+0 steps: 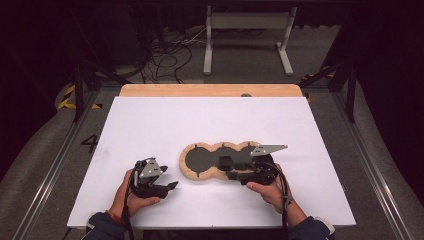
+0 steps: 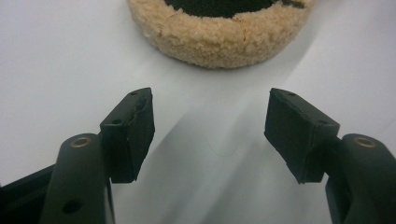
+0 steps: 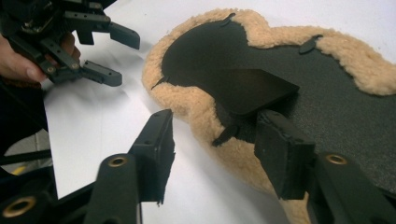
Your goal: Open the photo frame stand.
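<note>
Both grippers are held low over the white table top (image 1: 150,120), each with its jaws apart and empty. Largest on the table is the tan, fleece-edged mat with a dark, three-lobed rubbery backing (image 1: 200,159), laid fleece side down near the middle. It lies between the two hands, so either one can reach it.

At the mat's near edge the right gripper (image 3: 212,147) is set, its jaws parted to a middling gap astride the fleecy rim. One pad (image 3: 280,154) rests over the dark backing, the other over bare table; nothing is pinched. Just ahead of it a small dark flap (image 3: 252,88) of the backing is seen lifted and folded over, probably the part being worked.

Short of the mat's left lobe the left gripper (image 2: 210,126) is held, equally open with only white surface between its pads, apparently waiting to steady that end.
</note>
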Available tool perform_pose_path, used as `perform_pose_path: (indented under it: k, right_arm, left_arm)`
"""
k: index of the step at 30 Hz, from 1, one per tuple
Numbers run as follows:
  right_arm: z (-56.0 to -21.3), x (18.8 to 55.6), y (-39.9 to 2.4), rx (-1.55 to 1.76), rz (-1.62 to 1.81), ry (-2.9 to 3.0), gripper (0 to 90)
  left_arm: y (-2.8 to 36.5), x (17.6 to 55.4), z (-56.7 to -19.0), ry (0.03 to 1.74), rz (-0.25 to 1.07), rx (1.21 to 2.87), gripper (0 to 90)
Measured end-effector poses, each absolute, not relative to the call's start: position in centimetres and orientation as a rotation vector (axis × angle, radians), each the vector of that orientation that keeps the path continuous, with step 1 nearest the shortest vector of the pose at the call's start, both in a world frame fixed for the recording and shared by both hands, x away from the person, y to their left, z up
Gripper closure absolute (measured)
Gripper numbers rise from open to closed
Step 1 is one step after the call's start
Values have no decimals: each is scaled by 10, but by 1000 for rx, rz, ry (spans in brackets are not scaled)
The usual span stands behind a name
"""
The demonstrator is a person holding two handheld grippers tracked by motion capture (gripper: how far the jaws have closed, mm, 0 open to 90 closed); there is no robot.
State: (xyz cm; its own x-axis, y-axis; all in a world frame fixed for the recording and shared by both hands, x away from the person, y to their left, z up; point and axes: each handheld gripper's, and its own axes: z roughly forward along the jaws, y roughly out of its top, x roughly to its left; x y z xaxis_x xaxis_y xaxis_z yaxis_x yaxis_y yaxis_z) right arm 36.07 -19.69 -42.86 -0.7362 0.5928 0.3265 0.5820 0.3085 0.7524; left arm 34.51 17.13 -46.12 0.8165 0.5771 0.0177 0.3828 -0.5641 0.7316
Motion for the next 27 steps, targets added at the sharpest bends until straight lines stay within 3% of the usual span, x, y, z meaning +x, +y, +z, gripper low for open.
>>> perform_pose_path:
  k: [9, 17, 27]
  right_arm:
    - [-432, 371, -212, 1357, 1615, 2489, 393]
    - [-436, 383, -218, 1667, 1705, 2394, 438]
    - [-444, 397, -209, 1813, 1716, 2438, 415]
  left_arm:
    - [171, 345, -461, 702, 325, 2236, 333]
    - [170, 346, -461, 709, 326, 2236, 333]
    - [168, 348, -461, 710, 337, 2240, 334]
